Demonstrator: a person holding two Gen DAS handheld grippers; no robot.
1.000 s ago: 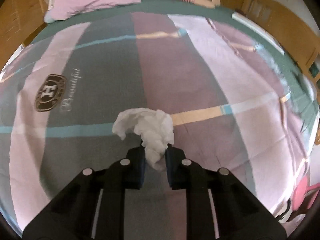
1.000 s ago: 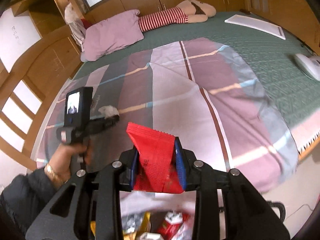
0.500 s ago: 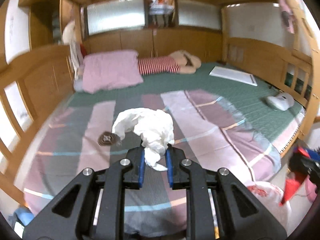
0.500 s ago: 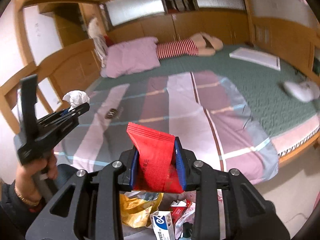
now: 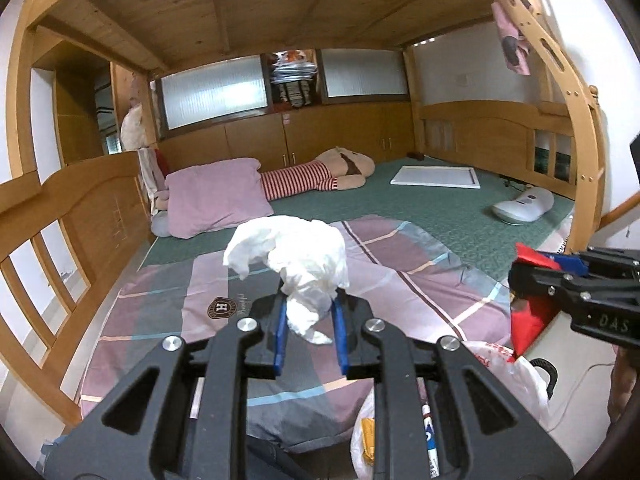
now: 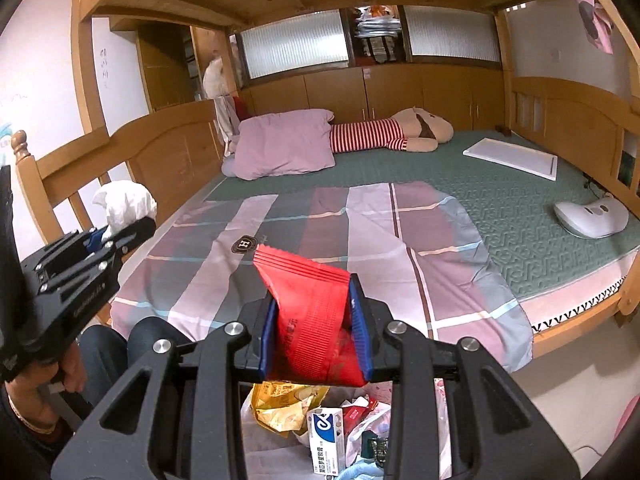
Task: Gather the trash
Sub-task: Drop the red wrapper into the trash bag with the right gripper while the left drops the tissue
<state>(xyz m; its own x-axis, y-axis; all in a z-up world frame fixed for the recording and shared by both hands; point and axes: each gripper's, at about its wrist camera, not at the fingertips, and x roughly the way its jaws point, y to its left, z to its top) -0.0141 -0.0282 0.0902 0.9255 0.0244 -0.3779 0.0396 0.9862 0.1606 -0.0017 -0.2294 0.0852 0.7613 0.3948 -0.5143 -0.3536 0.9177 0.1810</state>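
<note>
left gripper (image 5: 308,330) pinches crumpled tissue (image 5: 296,264); right gripper (image 6: 314,338) clamps red wrapper (image 6: 310,316).

crumpled white tissue (image 5: 298,264) pinched upright, red wrapper (image 6: 314,320) clamped, creased

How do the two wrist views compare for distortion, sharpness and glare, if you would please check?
Left wrist view: strong fisheye bending of the bed frame, dark corners; the crumpled tissue is sharp. Right wrist view: the same curvature; the red wrapper is crisp, and the frosted windows glow bright without washing out.
</note>
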